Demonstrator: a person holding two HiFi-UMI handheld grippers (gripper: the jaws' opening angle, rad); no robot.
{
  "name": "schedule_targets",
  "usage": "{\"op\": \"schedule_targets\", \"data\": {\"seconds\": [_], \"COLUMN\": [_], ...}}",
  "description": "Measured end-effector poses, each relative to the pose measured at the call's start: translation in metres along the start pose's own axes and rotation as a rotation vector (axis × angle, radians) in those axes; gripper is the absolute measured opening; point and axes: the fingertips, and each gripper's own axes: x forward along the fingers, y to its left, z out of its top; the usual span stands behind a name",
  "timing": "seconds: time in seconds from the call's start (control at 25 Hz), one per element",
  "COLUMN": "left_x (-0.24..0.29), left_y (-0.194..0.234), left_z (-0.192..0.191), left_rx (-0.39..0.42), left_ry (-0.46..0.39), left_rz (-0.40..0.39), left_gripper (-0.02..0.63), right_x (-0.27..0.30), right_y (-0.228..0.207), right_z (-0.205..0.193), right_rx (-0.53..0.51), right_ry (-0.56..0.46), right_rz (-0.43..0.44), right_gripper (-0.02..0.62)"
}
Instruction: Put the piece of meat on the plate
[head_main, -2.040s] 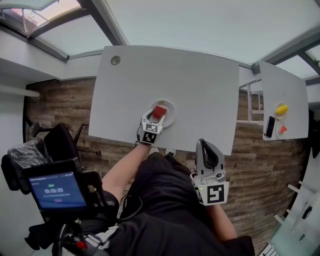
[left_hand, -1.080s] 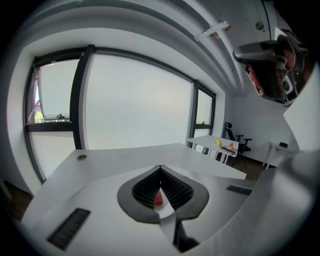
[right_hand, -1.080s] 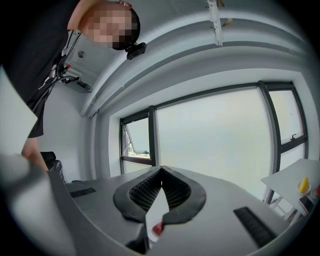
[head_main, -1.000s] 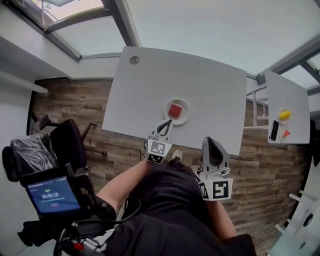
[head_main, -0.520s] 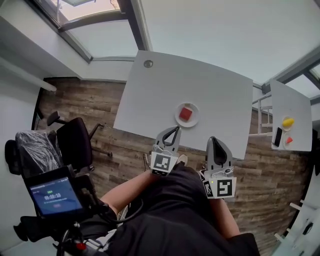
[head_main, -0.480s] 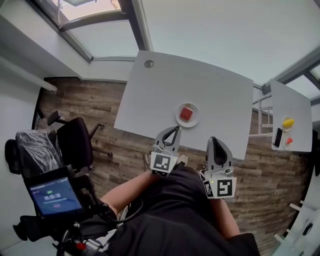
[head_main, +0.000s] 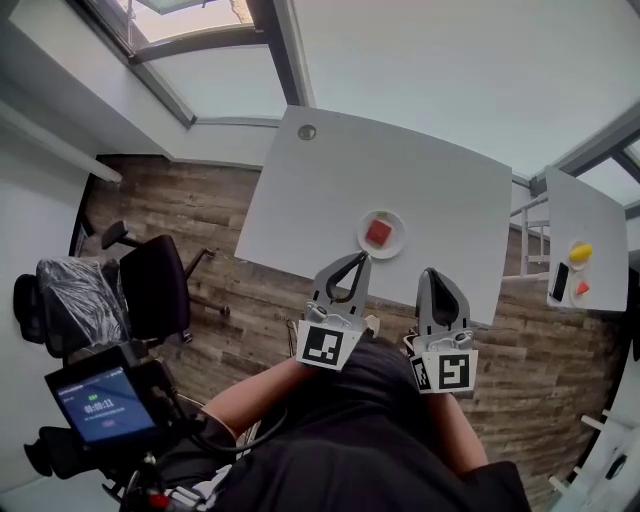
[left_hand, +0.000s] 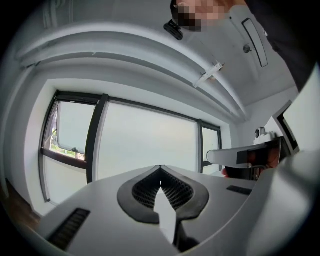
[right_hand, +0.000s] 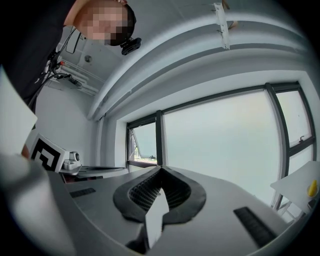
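Meat (head_main: 379, 233) lies on plate (head_main: 364, 241), at 1 o'clock from the left gripper (head_main: 360, 258), clear of its tips. Left gripper and right gripper (head_main: 434, 273) are both clenched, empty.

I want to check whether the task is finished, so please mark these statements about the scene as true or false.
1. The piece of meat lies on the plate. True.
2. The left gripper holds the meat. False: its jaws are shut on nothing, and it is apart from the plate.
3. The right gripper has its jaws wide open. False: they are shut and empty.
4. A yellow object lies on the side table. True.
5. The plate stands on the side table. False: it stands on the large white table.
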Motion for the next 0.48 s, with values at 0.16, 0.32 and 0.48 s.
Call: {"op": "schedule_targets", "data": {"seconds": [0.16,0.32,0.48], "left_x": [0.006,0.008,0.008], "left_y": [-0.018,-0.032,-0.035], "left_z": [0.007,0.002,0.011], "left_rx": [0.056,0.095,0.133], "left_ry": [-0.013,-0.014,-0.039], "left_rz": [-0.019,-0.031,-0.032], "left_gripper": [0.003,0.003,0.005], "right_x": [-0.002,-0.004,-0.006], "right_y": [-0.009,-0.018,-0.019], "right_z": [-0.001,-0.006,-0.003], "right_rx": [0.004,0.007,-0.002], "right_ry": [-0.007,-0.012,-0.014], "right_rz": [0.010,0.021,0.013], "right_gripper": [0.005,0.005,0.005]}}
